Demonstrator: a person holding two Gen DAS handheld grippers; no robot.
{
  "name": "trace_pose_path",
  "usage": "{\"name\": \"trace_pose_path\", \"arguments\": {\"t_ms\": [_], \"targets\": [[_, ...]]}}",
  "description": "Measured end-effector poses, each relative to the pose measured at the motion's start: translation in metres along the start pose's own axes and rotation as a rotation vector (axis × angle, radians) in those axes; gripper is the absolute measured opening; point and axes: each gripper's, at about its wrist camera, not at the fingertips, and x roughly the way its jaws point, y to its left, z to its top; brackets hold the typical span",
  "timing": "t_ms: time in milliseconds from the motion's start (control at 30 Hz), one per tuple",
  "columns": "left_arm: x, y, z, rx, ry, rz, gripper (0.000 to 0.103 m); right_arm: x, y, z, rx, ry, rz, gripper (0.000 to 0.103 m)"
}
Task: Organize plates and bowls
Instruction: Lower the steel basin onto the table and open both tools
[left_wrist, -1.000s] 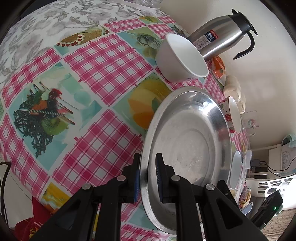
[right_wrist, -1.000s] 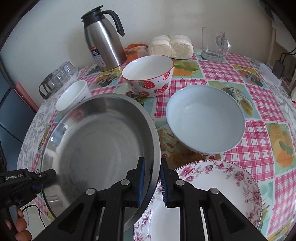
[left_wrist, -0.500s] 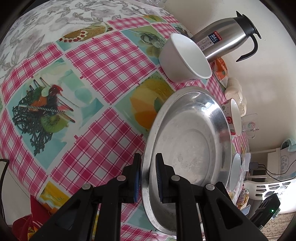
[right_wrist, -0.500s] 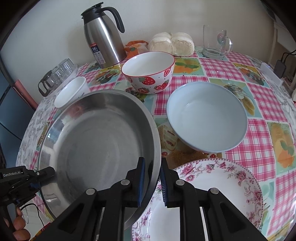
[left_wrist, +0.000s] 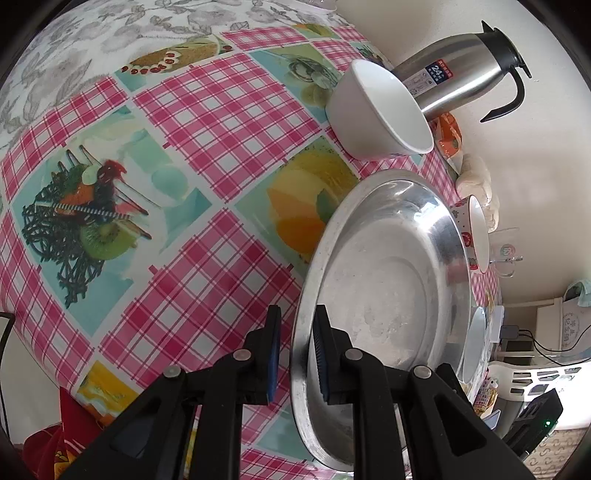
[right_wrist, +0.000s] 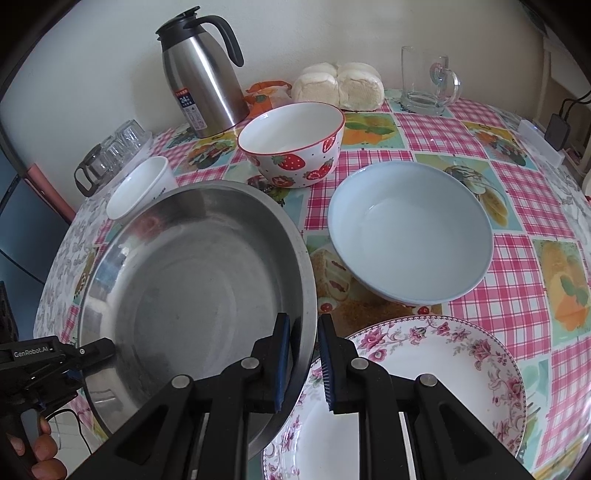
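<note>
Surface: round table under a pink-check tablecloth (right_wrist: 436, 138) printed with fruit and dessert panels; pale wall behind.
Steel plate (right_wrist: 192, 280): wide and shallow, at the table's near-left edge; right rim lapped over the edge of the floral plate (right_wrist: 436, 373); whether lifted or resting, cannot tell.
Left gripper (left_wrist: 295, 350): straddling the steel plate's rim, one blue pad outside, one inside; fingers slightly parted, gaps visible on both sides of the rim, not pinching.
Right gripper (right_wrist: 304, 363): set astride the opposite rim, one pad inside the plate, the other over the floral plate; fingers parted, a small gap around the metal.
Pale blue bowl (right_wrist: 410, 232): upright, just beyond the floral plate, apart from the steel plate.
Strawberry bowl (right_wrist: 291, 144): upright, further back, beside the steel thermos jug (right_wrist: 201, 77).
White cup (right_wrist: 142, 186): just behind the steel plate's far-left rim.
Back row: bread rolls (right_wrist: 338, 86), glass mug (right_wrist: 424, 81), orange packet (right_wrist: 266, 94).
</note>
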Motion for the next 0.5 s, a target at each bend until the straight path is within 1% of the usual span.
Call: {"name": "trace_pose_path", "arguments": {"t_ms": [267,333,367,500], "targets": [[-0.005,0.0,0.001,0.005,-0.008,-0.008,0.017,-0.004,-0.001,0.001,0.013,-0.004,-0.001,0.018],[-0.008,0.001,0.001,0.007,-0.014,-0.004,0.025,-0.006,-0.003,0.002,0.025,-0.009,-0.001,0.022],[-0.01,0.002,0.001,0.002,-0.016,-0.005,0.03,-0.007,-0.004,0.003,0.028,-0.011,0.001,0.022],[-0.019,0.006,0.002,-0.021,-0.039,-0.027,0.032,-0.012,-0.004,0.004,0.027,-0.023,0.003,0.022]]}}
